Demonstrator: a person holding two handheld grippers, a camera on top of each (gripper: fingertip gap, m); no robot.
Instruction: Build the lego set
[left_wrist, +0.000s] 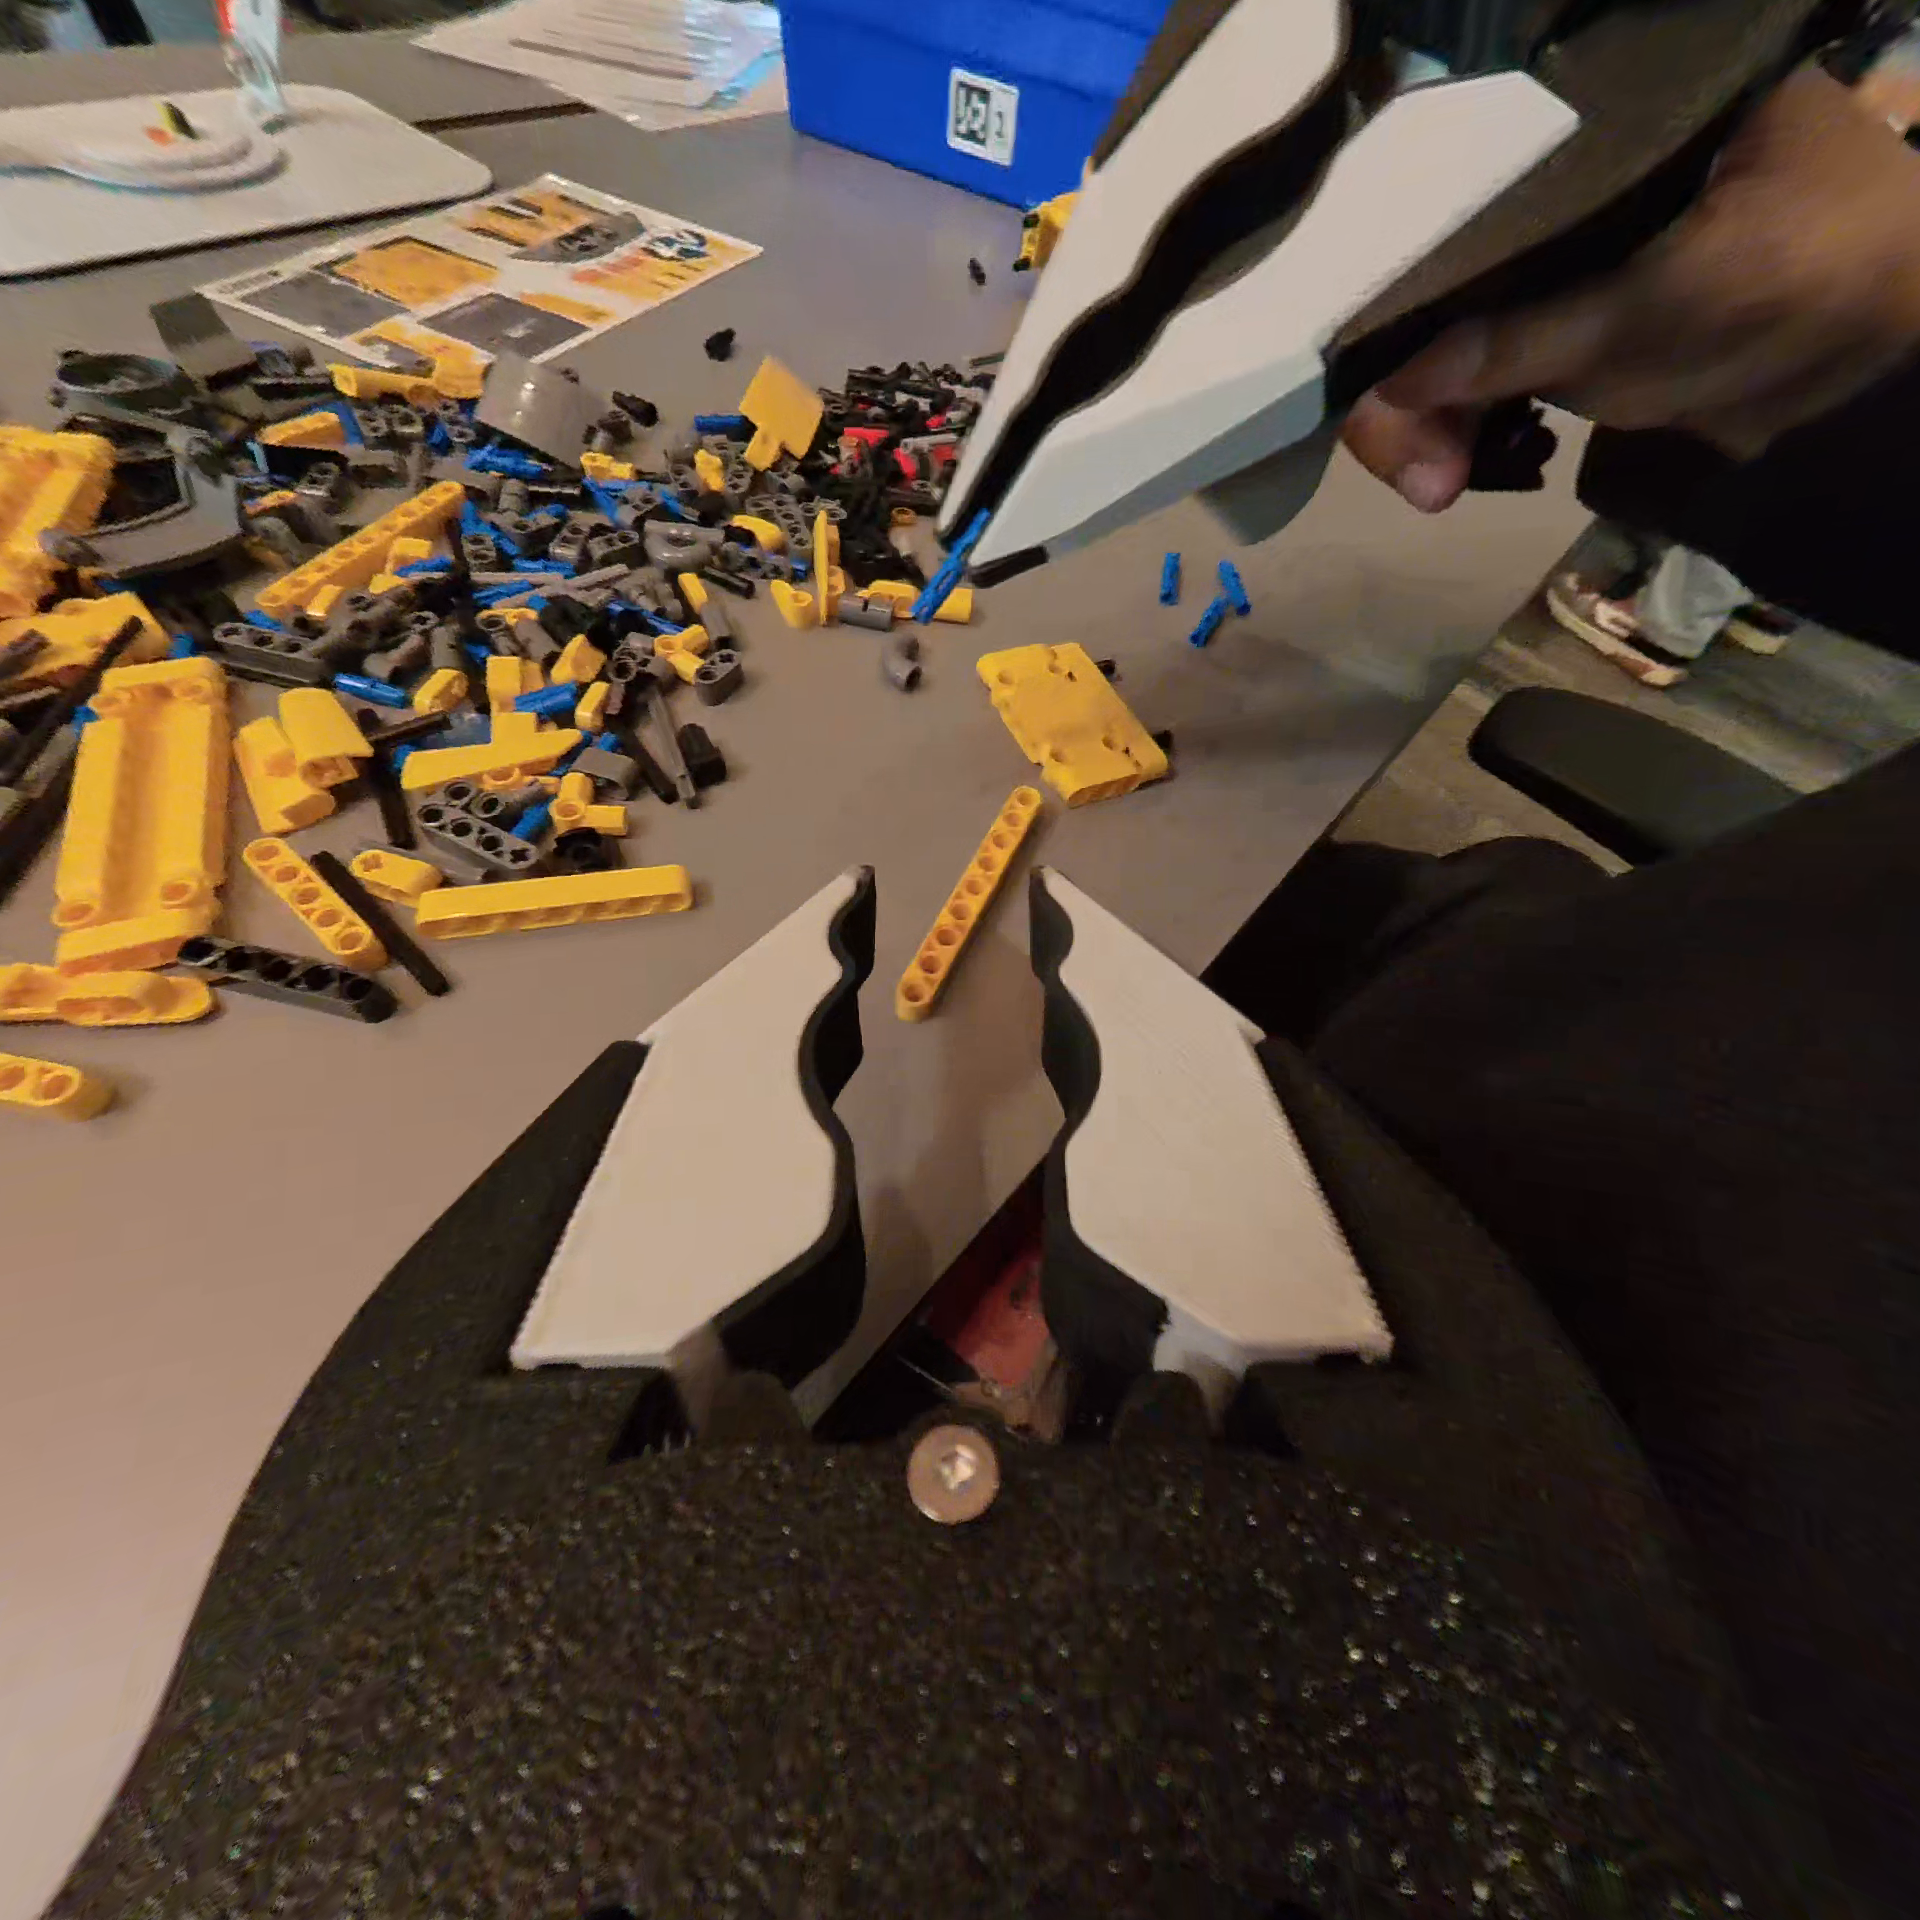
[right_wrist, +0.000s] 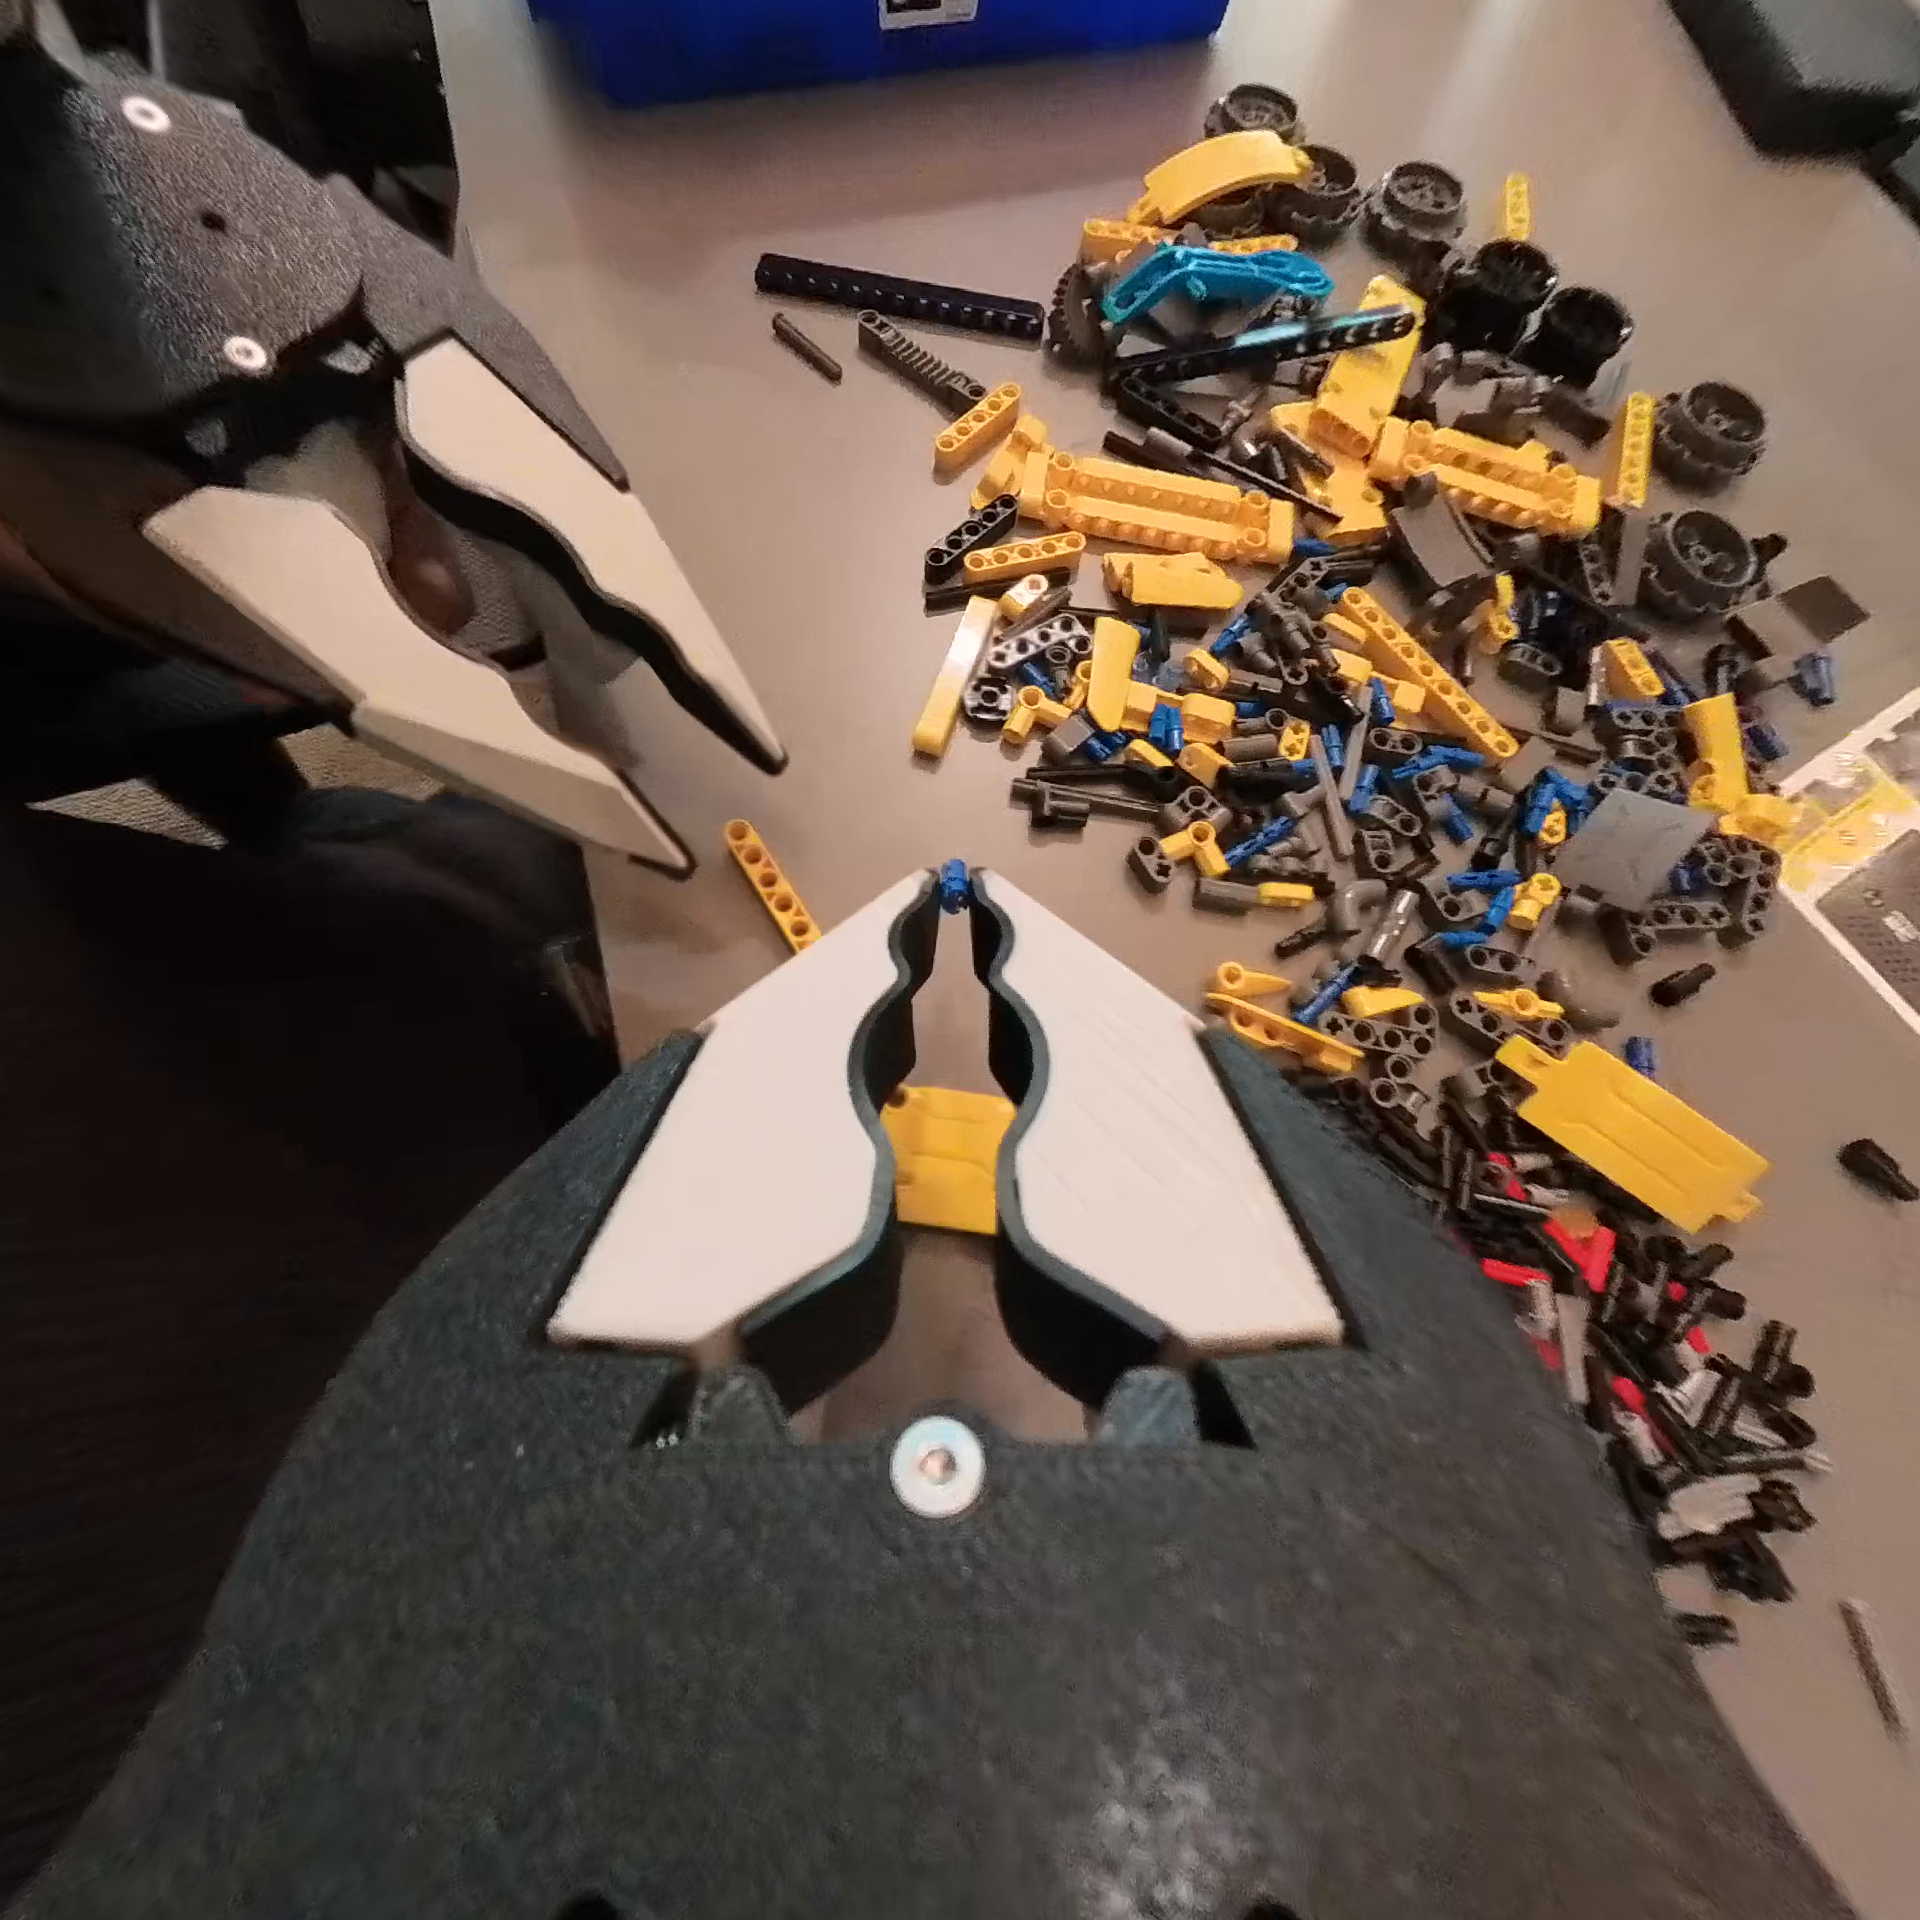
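My left gripper (left_wrist: 951, 883) is open and empty, low over the grey table (left_wrist: 312, 1195). A long yellow holed beam (left_wrist: 966, 904) lies on the table between its fingertips and just beyond them. My right gripper (right_wrist: 954, 883) is shut on a small blue pin (right_wrist: 954, 888) at its tips and holds it above the table. In the left wrist view the right gripper (left_wrist: 971, 551) hangs at the near edge of the parts pile with the blue pin (left_wrist: 948, 571) sticking out. The left gripper (right_wrist: 727, 810) also shows in the right wrist view, next to the yellow beam (right_wrist: 774, 883).
A large pile of yellow, black, grey and blue building parts (left_wrist: 468, 644) covers the table. A yellow panel (left_wrist: 1070, 722) and loose blue pins (left_wrist: 1210, 603) lie apart. A blue bin (left_wrist: 935, 94) and a sticker sheet (left_wrist: 488, 270) lie behind. The table edge (left_wrist: 1351, 779) runs on the right. About 7 cm separates my left fingertips from my right.
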